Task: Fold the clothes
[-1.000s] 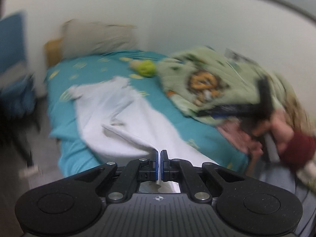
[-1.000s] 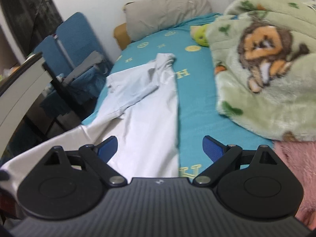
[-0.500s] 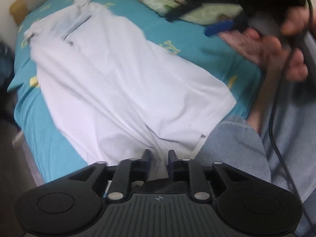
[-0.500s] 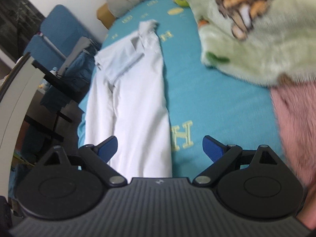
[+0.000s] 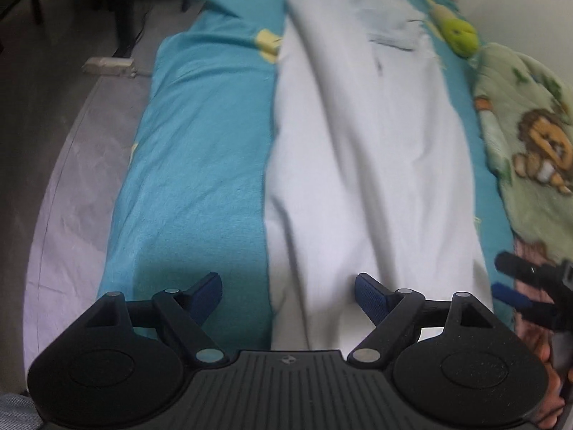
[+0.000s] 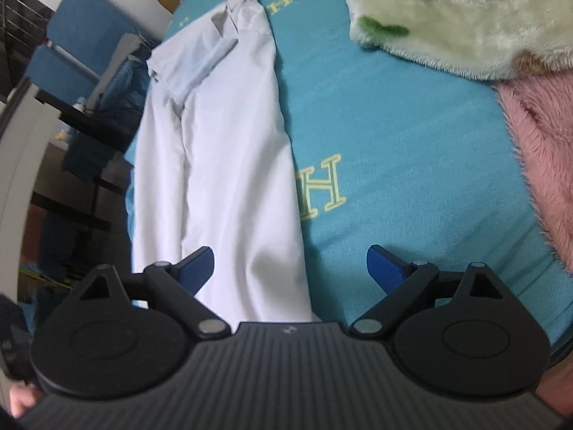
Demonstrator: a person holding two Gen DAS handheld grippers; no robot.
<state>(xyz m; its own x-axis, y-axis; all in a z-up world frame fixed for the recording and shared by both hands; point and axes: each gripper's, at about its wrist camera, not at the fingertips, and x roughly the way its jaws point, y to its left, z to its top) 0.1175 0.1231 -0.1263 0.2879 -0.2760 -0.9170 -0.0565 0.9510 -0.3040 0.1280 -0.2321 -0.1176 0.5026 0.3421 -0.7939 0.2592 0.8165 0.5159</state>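
A white shirt (image 5: 369, 150) lies lengthwise on the teal bed sheet (image 5: 193, 165), folded into a long narrow strip with its collar at the far end. My left gripper (image 5: 288, 288) hovers over the shirt's near hem, its jaws opening, and the cloth lies under them unpinched. In the right wrist view the same shirt (image 6: 222, 165) runs up the left half of the bed. My right gripper (image 6: 290, 268) stands open above the shirt's near right edge and the sheet (image 6: 394, 165), holding nothing. The right gripper's blue fingers (image 5: 510, 295) show at the left view's right edge.
A green lion-print blanket (image 6: 447, 18) and a pink fluffy blanket (image 6: 537, 150) lie along the bed's right side. A green plush toy (image 5: 460, 36) sits near the pillow. Blue chairs (image 6: 82, 43) and a dark shelf stand left of the bed, above grey floor (image 5: 64, 114).
My left gripper has let go of the shirt's hem, opened wide and dropped toward the bed, rolling as it went. The shirt now lies flat. My right gripper sank lower, still open.
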